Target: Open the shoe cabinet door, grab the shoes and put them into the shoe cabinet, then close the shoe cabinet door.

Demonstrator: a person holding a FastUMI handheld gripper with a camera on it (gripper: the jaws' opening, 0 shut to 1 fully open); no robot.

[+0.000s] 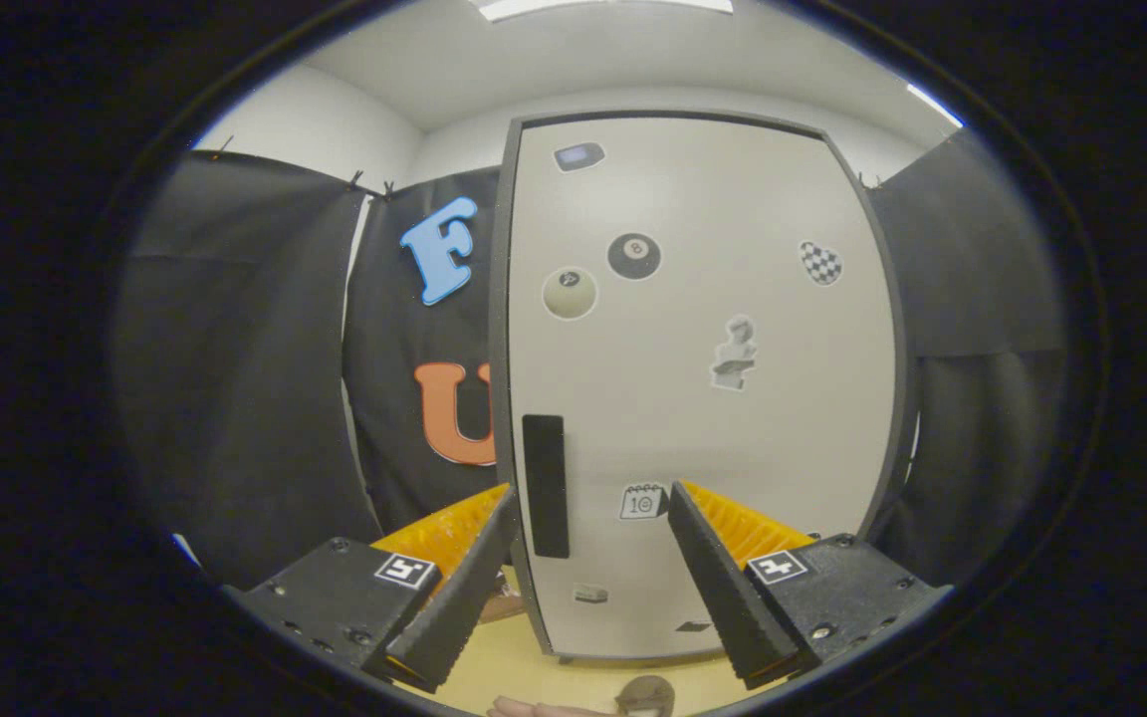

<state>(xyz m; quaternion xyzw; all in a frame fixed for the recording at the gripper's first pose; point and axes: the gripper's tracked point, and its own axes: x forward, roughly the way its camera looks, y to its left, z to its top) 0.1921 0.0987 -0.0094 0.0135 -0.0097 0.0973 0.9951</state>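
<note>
Shoe cabinet door (703,329), a pale flat panel in a dark frame with a scatter of stickers on it, standing shut and upright straight ahead of the gripper (588,508). Fingers spread wide apart, pinching nothing, tips just short of the door's lower half.

Key bit for the next move: black vertical bar handle (546,485) sitting close to the door's left edge, long axis running up and down. Falls in the gap between the fingers but hugging the left finger, well off-centre, so probably needs a nudge to the left to get the handle centred before closing on it. With the handle on the left edge, hinges likely on the right side of the door, meaning a pull back and swing toward the right, but can't confirm that from here.

Light wooden floor surface (524,657) below the door. No shoes clearly made out; something small and brownish low down by the door, too cut off to call.
</note>
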